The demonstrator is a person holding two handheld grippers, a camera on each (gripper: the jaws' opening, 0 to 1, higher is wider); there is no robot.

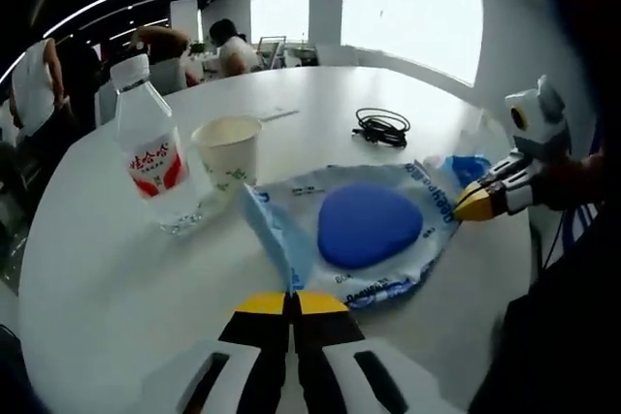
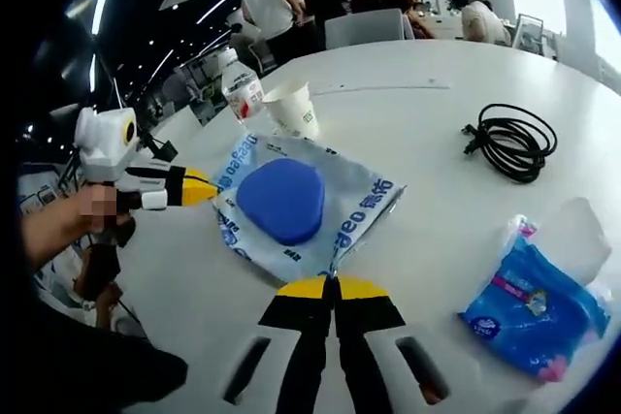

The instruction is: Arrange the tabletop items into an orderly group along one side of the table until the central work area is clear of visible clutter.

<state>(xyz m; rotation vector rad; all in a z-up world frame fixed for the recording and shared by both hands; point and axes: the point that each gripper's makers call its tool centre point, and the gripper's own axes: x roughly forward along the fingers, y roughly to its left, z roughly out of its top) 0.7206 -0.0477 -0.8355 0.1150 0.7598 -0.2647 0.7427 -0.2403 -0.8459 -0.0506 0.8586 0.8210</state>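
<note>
Plastic pouch (image 1: 374, 230) with a blue oval pad inside lies flat near the middle of the round white table (image 1: 97, 278); printed blue lettering along its edges. My left gripper (image 1: 291, 300) has its jaws closed together, pinching the pouch's near corner, which is folded up between the yellow tips. My right gripper (image 2: 331, 284) is likewise clenched on the opposite corner of the same pouch (image 2: 291, 206); in the left gripper view it enters from the right, yellow tip touching the pouch's far edge.

Water bottle (image 1: 153, 147), clear with a red-and-white label and white cap, stands upright just beside a paper cup (image 1: 229, 150); both sit just behind the pouch. Black coiled cable (image 1: 383, 127) lies farther back on the table, well apart from the pouch. Blue tissue pack (image 2: 534, 302) lies near my right gripper, apart from the pouch, with a clear crumpled wrapper (image 2: 572, 230) touching its far side.

People (image 2: 281, 2) sit and stand beyond the table's far edge.
</note>
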